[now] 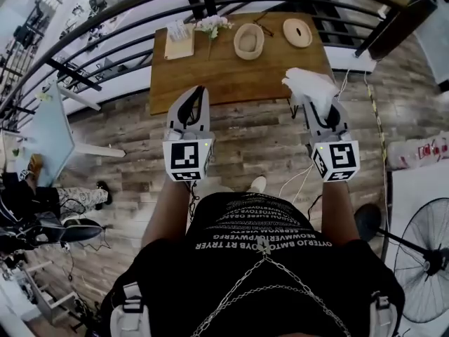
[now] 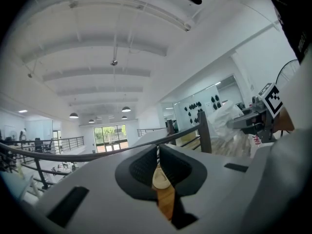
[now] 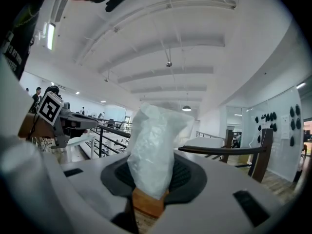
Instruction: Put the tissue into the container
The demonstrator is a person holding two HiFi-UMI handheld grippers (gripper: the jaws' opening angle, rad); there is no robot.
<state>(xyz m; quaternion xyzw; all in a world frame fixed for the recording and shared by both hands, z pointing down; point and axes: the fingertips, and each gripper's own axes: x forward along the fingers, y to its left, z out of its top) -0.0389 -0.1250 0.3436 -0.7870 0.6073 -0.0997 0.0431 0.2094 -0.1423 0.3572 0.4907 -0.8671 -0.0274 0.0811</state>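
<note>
A crumpled white tissue (image 1: 309,84) sticks up from my right gripper (image 1: 313,102), which is shut on it over the near right corner of the wooden table (image 1: 210,76). In the right gripper view the tissue (image 3: 153,147) fills the gap between the pads. The oval, light-coloured container (image 1: 248,41) lies open at the table's far middle, with a flat oval lid (image 1: 297,32) to its right. My left gripper (image 1: 199,91) hovers at the table's near edge, shut with nothing in it (image 2: 157,154). In its view the right gripper with the tissue (image 2: 225,122) shows at the right.
A holder with paper tissues (image 1: 179,41) and a small bunch of flowers (image 1: 212,25) stand at the table's far left. A black railing (image 1: 105,20) curves behind the table. A white table (image 1: 49,128) is at the left, a floor fan (image 1: 424,258) at the lower right.
</note>
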